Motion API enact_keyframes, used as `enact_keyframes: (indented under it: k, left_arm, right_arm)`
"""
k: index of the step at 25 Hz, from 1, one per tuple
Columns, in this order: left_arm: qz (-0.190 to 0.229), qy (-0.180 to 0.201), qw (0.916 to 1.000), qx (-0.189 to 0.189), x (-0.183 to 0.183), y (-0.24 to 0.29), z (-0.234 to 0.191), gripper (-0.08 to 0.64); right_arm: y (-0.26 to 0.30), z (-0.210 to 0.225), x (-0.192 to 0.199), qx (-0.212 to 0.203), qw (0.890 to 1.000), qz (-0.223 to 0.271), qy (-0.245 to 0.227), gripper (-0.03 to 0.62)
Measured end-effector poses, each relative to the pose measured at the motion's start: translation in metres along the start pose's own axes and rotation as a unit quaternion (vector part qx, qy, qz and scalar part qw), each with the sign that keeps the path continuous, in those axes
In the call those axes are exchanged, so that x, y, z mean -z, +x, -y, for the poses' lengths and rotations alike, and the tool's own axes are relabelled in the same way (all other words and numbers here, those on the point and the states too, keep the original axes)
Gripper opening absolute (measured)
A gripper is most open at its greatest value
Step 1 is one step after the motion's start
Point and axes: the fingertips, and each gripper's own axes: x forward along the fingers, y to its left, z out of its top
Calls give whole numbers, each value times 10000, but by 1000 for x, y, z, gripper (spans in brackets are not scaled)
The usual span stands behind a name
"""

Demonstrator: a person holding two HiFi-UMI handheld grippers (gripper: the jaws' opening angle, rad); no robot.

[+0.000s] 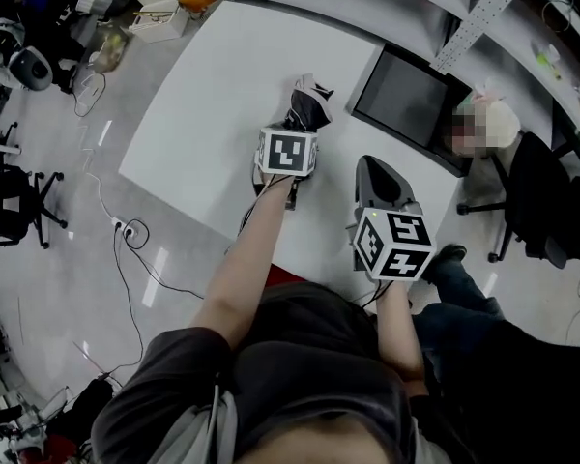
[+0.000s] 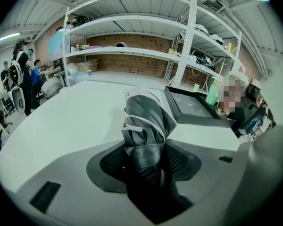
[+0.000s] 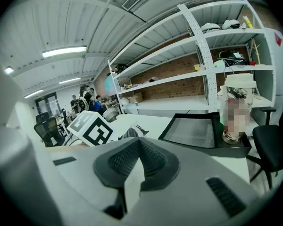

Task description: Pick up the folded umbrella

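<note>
folded umbrella (image 2: 148,114) gripped by L gripper (image 2: 146,160) over white desk (image 1: 222,95) | R gripper (image 3: 137,147) seen clenched, nothing held, just beside L, at desk edge

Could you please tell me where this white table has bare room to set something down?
The white table is bare across its left and far side, from the black-and-grey folded umbrella out to the edges. It is crowded on the right, between the umbrella and the flat black tray.
</note>
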Motion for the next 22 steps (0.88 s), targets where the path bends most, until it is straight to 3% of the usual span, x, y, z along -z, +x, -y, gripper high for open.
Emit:
enact_keyframes:
  k: [10,19,22]
  left_arm:
    - [850,-152,9960,239,-39,-45,-4,218]
    - [1696,-206,9842,454,-55,-88,-2,218]
    - [1951,-229,9792,509,-73,-118,-14,218]
  right_arm:
    - [-3,-17,-7,-82,9998,103,-149,18]
    - [-4,-29,-8,-298,9982,438,-274,18]
    - [-4,-48,-27,-365,9974,533,-314,18]
